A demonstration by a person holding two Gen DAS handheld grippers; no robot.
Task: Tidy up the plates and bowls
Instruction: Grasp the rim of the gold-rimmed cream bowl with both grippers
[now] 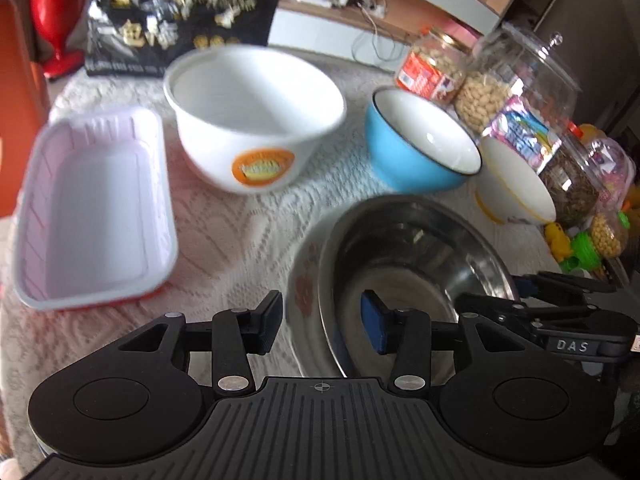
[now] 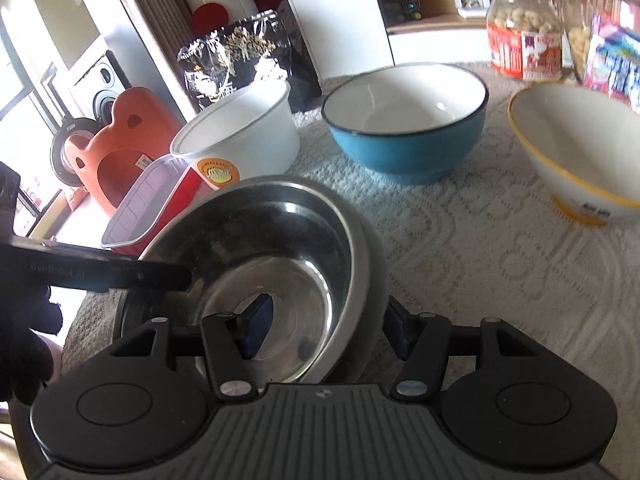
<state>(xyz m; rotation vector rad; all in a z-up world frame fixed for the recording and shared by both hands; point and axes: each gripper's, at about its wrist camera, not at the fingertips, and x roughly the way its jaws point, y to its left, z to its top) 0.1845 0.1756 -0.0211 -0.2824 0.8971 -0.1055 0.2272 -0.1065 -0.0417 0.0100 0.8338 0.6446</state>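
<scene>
- left gripper point(image 1: 322, 322) wide, fingers astride steel bowl point(image 1: 416, 264) rim, not clamped
- right gripper point(image 2: 326, 330) wide, astride opposite rim
- bowl sits on floral plate point(image 1: 304, 280), table's near edge

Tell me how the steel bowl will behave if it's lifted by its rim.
The steel bowl looks thin-walled, so probably light and stiff. Its polished rim may slip between the pads. Both the left gripper and right gripper straddle opposite rims, which should limit tipping.
</scene>
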